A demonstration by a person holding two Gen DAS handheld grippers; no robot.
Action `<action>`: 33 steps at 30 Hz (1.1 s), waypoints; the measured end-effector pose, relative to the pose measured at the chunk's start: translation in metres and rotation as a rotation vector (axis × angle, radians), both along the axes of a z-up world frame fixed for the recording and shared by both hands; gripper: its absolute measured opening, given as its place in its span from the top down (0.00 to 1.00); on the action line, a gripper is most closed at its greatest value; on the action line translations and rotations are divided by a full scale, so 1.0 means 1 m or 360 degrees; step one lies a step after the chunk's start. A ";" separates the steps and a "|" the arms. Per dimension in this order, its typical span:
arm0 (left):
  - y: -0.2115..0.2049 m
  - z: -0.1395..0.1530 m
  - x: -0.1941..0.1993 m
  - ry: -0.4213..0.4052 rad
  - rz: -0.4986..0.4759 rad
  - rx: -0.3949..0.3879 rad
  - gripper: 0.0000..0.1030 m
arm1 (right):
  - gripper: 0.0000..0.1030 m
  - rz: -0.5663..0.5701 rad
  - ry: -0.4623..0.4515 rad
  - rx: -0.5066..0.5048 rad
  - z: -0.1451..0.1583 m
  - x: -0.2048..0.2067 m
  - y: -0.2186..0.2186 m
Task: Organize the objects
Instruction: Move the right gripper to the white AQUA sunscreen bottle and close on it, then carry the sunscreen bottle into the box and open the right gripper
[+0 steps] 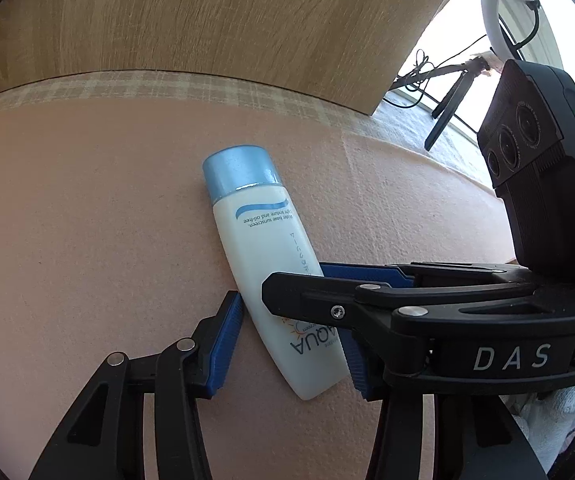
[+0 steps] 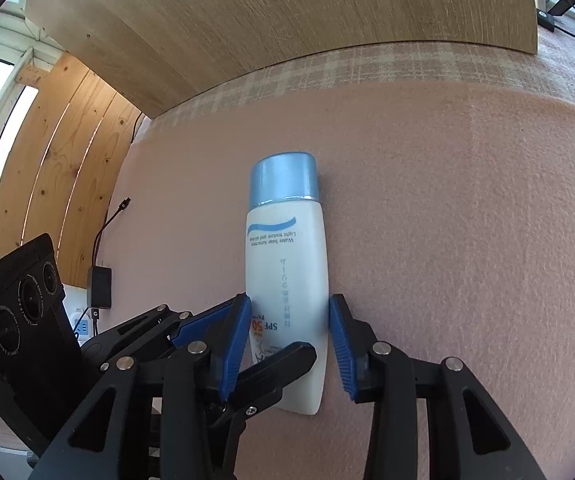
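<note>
A white sunscreen bottle (image 1: pixel 259 248) with a light blue cap (image 1: pixel 239 172) lies flat on the pink felt mat (image 1: pixel 87 220), cap pointing away from me. My left gripper (image 1: pixel 291 328) straddles its lower end, blue pads touching both edges of the slanted bottle. In the right wrist view the same bottle (image 2: pixel 287 264) runs straight away, and my right gripper (image 2: pixel 289 300) has its pad tips against both sides of the lower half. Its black finger (image 1: pixel 287 292) lies across the bottle in the left wrist view. A left finger (image 2: pixel 283 364) crosses the bottle's base in the right wrist view.
An upright wooden board (image 1: pixel 207 32) stands behind the mat on a strip of checked cloth (image 2: pixel 367 68). A ring light (image 1: pixel 543 20) on a tripod stands far right. A wooden slat panel (image 2: pixel 59 152) and a black adapter with its cable (image 2: pixel 99 286) lie off the mat's left edge.
</note>
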State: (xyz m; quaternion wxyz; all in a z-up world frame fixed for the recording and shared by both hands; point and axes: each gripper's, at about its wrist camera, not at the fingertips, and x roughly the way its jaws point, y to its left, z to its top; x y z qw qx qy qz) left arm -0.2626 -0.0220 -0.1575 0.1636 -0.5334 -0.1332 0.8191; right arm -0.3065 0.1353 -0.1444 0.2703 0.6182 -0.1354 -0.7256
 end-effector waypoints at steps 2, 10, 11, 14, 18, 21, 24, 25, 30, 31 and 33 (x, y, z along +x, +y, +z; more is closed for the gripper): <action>0.002 0.000 0.002 -0.0001 -0.0002 0.0001 0.50 | 0.65 0.0000 0.0000 0.0002 0.000 0.002 0.001; 0.016 0.014 0.021 0.0034 -0.0005 -0.0016 0.51 | 0.65 -0.0036 0.0040 0.0000 0.010 0.022 0.009; 0.019 0.018 0.025 0.0045 -0.0010 -0.0021 0.51 | 0.65 -0.0046 0.0052 -0.0005 0.014 0.026 0.012; 0.029 0.032 0.040 0.0085 -0.0045 -0.0047 0.51 | 0.65 -0.0081 0.0083 -0.0029 0.025 0.043 0.023; 0.050 0.050 0.061 0.0137 -0.0092 -0.0074 0.51 | 0.65 -0.0122 0.0132 -0.0034 0.042 0.068 0.036; 0.069 0.063 0.079 0.0185 -0.0144 -0.0107 0.51 | 0.65 -0.0152 0.0179 -0.0021 0.055 0.090 0.048; 0.092 0.075 0.097 0.0221 -0.0201 -0.0123 0.51 | 0.65 -0.0205 0.0218 -0.0014 0.067 0.116 0.064; 0.100 0.079 0.103 0.0234 -0.0223 -0.0123 0.51 | 0.65 -0.0224 0.0229 -0.0009 0.072 0.124 0.069; 0.145 0.095 0.126 0.0288 -0.0335 -0.0112 0.51 | 0.65 -0.0340 0.0271 0.0002 0.094 0.162 0.102; 0.154 0.098 0.130 0.0297 -0.0362 -0.0111 0.51 | 0.65 -0.0366 0.0279 0.0001 0.097 0.169 0.110; 0.176 0.101 0.137 0.0310 -0.0417 -0.0108 0.51 | 0.65 -0.0420 0.0295 0.0004 0.104 0.184 0.125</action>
